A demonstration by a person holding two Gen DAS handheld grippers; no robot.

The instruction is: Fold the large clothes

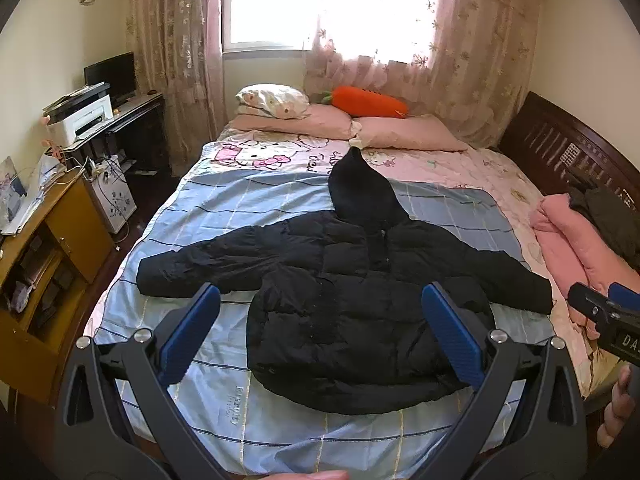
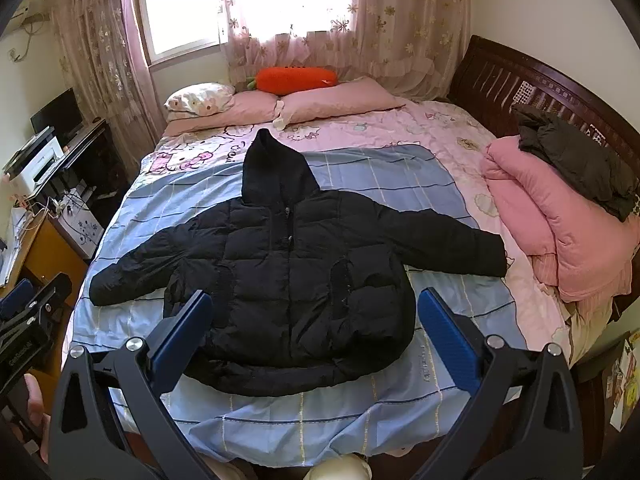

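Black puffer jacket (image 2: 288, 280) lies flat, front up, mid-bed on the blue sheet (image 2: 400, 184), hood toward the pillows, sleeves spread toward the side edges. Left tongs (image 1: 320, 336) and right tongs (image 2: 316, 332) both gape apart, empty, hovering at the foot edge. Looks bulky, soft, springy (slick shell, likely). Pinch at cuff or hem seams.

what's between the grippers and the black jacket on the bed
Nothing visible. The black hooded puffer jacket lies spread flat on the blue checked sheet, and both the left gripper and right gripper are open, above its hem.
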